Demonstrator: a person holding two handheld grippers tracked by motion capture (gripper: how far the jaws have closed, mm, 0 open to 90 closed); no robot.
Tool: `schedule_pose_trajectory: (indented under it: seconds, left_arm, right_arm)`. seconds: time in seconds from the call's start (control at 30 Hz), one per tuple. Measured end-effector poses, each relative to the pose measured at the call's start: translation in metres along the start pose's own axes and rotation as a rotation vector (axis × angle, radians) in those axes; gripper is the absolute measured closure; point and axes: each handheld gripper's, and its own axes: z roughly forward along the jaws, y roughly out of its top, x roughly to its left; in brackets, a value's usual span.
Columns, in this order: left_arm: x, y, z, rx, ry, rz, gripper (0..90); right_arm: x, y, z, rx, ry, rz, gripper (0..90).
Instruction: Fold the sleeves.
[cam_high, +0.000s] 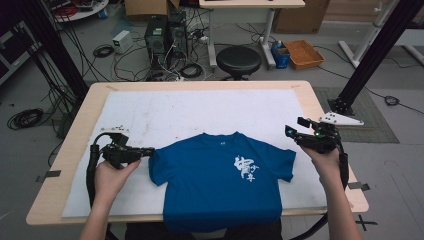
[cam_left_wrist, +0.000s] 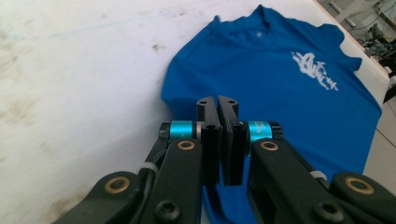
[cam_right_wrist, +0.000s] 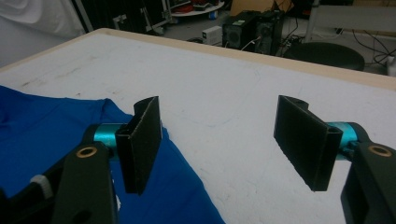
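- A blue short-sleeved cotton T-shirt (cam_high: 220, 180) with a white print on the chest lies flat, front side up, on the white sheet (cam_high: 200, 110) that covers the light wooden desk (cam_high: 80, 125). Its collar points to the far edge of the desk, and its hem hangs a bit over the near edge, approx. in the middle.
- The left gripper (cam_high: 149, 151), black w/ a trailing cable, is at the tip of the shirt's left sleeve, near the desk's left edge. In the left gripper view its jaws are pressed together (cam_left_wrist: 218, 112); blue cloth lies right under and behind them, but I cannot tell if a fold is pinched between the pads.
- The right gripper (cam_high: 295, 131) hovers just beside the shirt's right sleeve, near the desk's right edge. Its jaws stand wide apart (cam_right_wrist: 224, 140), nothing between them; the left jaw is above the sleeve edge, the other above the bare sheet.
- Each gripper is held by one hand of the person at the near edge.
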Motion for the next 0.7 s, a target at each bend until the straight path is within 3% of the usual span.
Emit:
schedule_pose_trajectory:
  seconds: [0.07,0.1,0.23,0.5,0.7]
  left_arm:
    - [-0.005,0.003,0.003,0.002,-0.008,0.004,87.7]
    - [-0.015,0.008,0.009,0.009,-0.018,0.008,87.7]
    - [-0.032,0.016,0.022,-0.008,-0.066,-0.008,87.7]
    - [-0.052,0.023,0.053,-0.059,-0.137,-0.034,87.7]
    - [-0.068,0.022,0.082,-0.025,-0.12,-0.005,87.6]
  right_arm:
    - [0.0,0.001,0.0,-0.003,0.0,-0.002,32.1]
    - [0.0,0.001,0.0,-0.003,0.0,-0.002,32.2]
    - [0.0,0.002,0.0,-0.001,0.001,-0.004,32.2]
    - [0.0,0.002,0.001,-0.001,-0.001,-0.003,32.2]
    - [0.0,0.001,0.001,0.001,-0.003,-0.003,32.2]
